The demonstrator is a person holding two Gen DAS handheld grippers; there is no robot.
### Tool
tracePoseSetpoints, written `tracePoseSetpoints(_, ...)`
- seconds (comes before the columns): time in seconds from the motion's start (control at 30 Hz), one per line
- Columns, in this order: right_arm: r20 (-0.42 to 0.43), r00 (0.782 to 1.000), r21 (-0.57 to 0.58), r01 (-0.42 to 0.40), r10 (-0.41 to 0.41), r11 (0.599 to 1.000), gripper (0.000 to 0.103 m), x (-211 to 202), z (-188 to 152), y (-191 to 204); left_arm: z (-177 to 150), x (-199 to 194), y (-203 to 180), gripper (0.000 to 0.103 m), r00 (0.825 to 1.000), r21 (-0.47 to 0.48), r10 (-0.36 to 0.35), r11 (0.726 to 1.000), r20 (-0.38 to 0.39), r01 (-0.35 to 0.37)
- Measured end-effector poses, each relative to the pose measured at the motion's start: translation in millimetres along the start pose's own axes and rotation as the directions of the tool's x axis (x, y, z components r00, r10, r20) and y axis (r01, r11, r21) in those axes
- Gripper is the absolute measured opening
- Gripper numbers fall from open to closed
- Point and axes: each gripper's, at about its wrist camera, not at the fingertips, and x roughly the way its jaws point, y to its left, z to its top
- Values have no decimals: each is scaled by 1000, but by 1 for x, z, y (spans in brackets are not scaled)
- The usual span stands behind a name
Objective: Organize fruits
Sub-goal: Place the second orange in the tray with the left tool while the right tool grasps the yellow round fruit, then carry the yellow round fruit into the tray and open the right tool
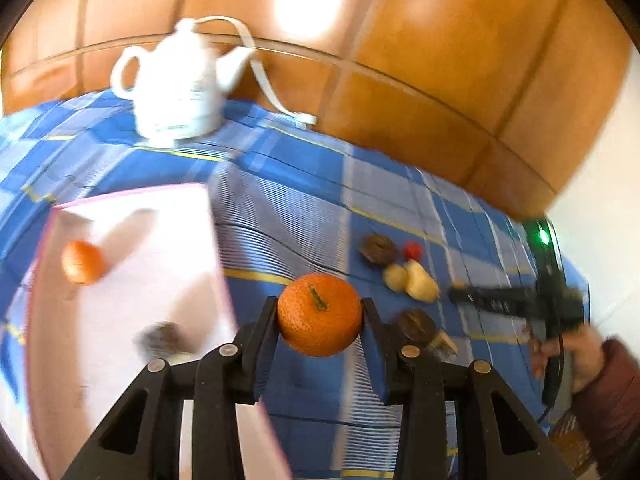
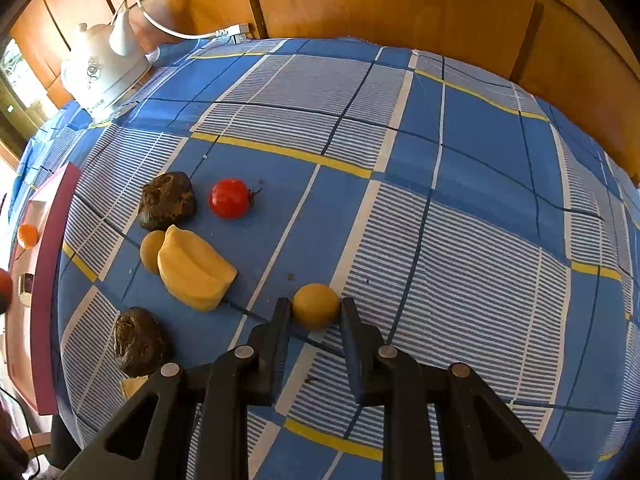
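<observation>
The pink tray (image 1: 132,216) lies to the left of the left gripper (image 1: 320,316), one orange (image 1: 82,262) already resting in it. That gripper is clamped on a second orange (image 1: 319,314), held above the checked cloth (image 1: 288,208) — so its drop is a short swing leftward, and this hand looks nearer the tray. The right gripper (image 2: 316,307) straddles a small yellow ball fruit (image 2: 316,305) on the cloth — its fingers (image 2: 280,320) flank it closely, though I cannot tell if they grip.

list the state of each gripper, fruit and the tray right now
left gripper: shut on orange, lifted
right gripper: around yellow ball fruit, grip unclear
tray: holds another orange
tomato: on cloth
banana bunch: on cloth
kettle: upright
</observation>
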Motion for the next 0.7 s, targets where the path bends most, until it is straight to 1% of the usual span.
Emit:
tracePoseSetpoints(0.1,1,1000,7,-10,10,1000,25,0,0,-4,13,-9,33,40,998,-54,54,997,19,-53)
tracePoseSetpoints(0.2,0,1000,1,-2,2,1000,25,2,3,-5,23,-10,59,40,996,-97,88,992,20,-86)
tracePoseSetpoints(0.3,-2,1000,1,0,0,1000,25,2,3,-4,35,0,81,40,992,-122,124,985,11,-121)
tracePoseSetpoints(0.37,-4,1000,-3,4,-4,1000,25,1,3,-3,42,14,93,40,990,-129,142,981,-15,-143)
tracePoseSetpoints(0.53,-4,1000,-7,11,-11,1000,25,5,4,4,47,41,110,40,984,-147,167,974,-61,-174)
tracePoseSetpoints(0.7,-4,1000,-18,11,-11,1000,25,7,4,7,49,50,111,42,978,-132,199,970,-65,-206)
